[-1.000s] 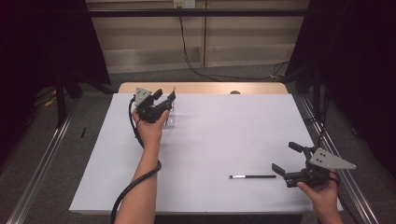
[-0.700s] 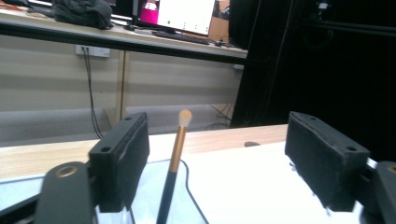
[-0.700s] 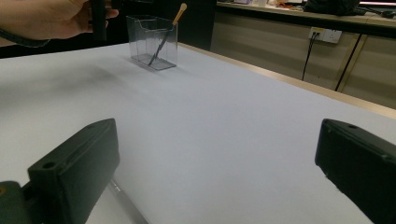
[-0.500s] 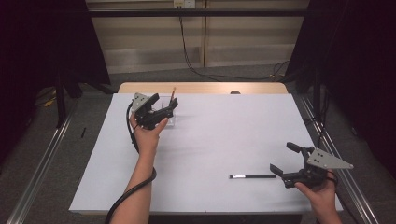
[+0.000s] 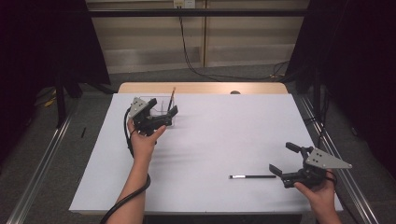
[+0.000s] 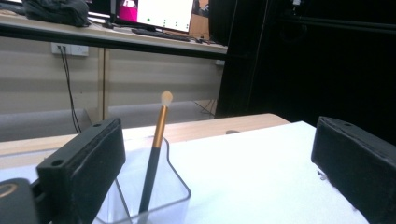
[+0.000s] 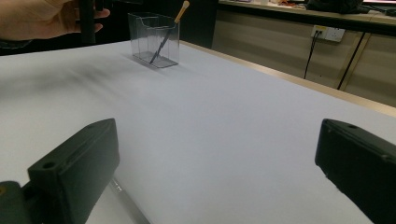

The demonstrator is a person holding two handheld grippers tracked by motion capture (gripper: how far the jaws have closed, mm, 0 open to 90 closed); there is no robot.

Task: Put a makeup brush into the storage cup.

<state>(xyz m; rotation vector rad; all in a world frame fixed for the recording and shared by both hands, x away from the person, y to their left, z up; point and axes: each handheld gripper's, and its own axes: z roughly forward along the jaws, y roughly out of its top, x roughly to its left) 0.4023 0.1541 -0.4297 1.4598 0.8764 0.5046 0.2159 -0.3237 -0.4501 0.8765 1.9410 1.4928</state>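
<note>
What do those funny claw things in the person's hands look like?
Each is black, with two chunky, blocky fingers. The left gripper and the right gripper each carry a grey three-cornered plate on top. A black cable trails from the left one along the forearm. The fingers have small round holes near their tips. Both forearms are bare, with no sleeves.

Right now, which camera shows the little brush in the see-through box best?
The left gripper view: the brush stands close up, leaning in the clear box, its bristle tip plain. The right gripper view shows it small and far off. The high view shows it as a thin stick.
</note>
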